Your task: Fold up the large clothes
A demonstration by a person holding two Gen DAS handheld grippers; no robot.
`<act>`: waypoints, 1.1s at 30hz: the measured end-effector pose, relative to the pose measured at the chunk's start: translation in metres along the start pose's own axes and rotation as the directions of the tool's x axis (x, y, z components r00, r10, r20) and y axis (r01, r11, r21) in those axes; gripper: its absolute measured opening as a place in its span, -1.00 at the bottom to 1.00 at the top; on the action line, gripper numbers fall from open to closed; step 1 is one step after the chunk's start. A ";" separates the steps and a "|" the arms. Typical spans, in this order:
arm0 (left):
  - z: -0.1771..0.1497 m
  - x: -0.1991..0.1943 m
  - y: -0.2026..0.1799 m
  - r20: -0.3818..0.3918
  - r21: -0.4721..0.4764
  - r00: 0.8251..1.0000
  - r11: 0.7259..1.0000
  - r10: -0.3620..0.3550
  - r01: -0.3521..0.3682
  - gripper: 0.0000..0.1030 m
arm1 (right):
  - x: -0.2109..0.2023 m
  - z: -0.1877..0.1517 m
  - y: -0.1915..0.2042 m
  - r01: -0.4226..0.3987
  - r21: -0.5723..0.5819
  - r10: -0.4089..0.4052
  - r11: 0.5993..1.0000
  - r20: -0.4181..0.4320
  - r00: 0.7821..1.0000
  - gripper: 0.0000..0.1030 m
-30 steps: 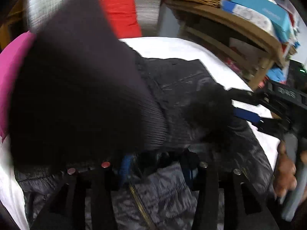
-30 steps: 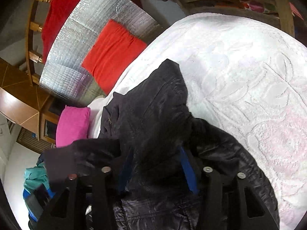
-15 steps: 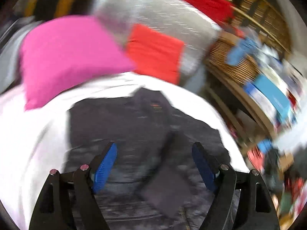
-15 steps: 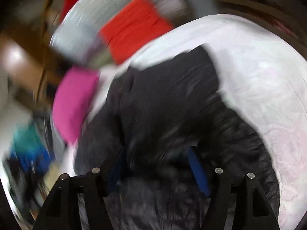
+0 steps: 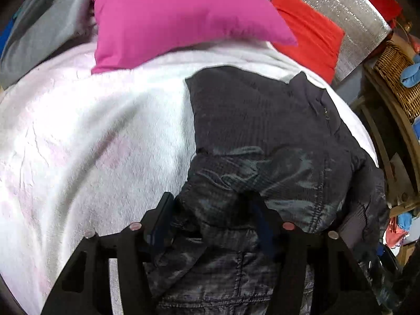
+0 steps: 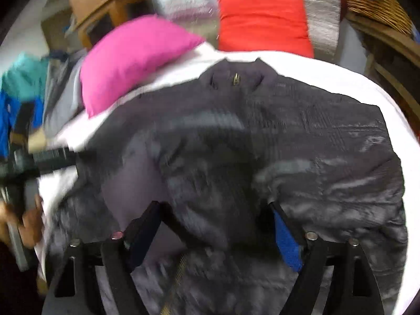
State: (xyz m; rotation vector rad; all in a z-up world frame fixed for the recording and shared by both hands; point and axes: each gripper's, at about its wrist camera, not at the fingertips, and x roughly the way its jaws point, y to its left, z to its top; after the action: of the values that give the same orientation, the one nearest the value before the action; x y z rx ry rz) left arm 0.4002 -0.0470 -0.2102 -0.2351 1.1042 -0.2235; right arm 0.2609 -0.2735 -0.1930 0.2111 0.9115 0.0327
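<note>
Since the earlier frame I have swung both grippers to the jacket's (image 5: 262,136) near edge on the bed (image 5: 92,144). Left gripper (image 5: 210,218) and right gripper (image 6: 214,225) have just been closing, jacket between the jaws; grip unclear. Sleeves folded in; body fold remains. Basket (image 5: 393,76): blue item.

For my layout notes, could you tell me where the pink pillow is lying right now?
The pink pillow lies at the far end of the white bedspread, beyond the dark jacket; in the right wrist view it is upper left, left of the red cushion.
</note>
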 end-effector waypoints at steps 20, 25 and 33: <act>-0.002 -0.015 -0.005 0.089 0.066 0.991 0.992 0.104 -0.110 0.04 | -0.045 -0.023 -0.226 -0.503 0.775 0.230 0.384 0.447 0.864 0.51; 0.001 -0.021 -0.006 0.130 0.066 0.985 0.990 0.116 -0.126 0.06 | -0.049 -0.007 -0.225 -0.433 0.735 0.227 0.521 0.370 0.901 0.52; -0.015 -0.024 -0.044 0.254 0.227 0.940 0.931 0.227 -0.286 0.06 | -0.021 0.020 -0.208 -0.047 0.617 0.003 0.786 0.073 0.997 0.07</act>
State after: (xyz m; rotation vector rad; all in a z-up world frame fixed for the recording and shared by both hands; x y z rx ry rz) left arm 0.3736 -0.0830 -0.1836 0.1202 0.8588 -0.1010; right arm 0.2508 -0.4829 -0.2051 0.8382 0.8259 -0.2555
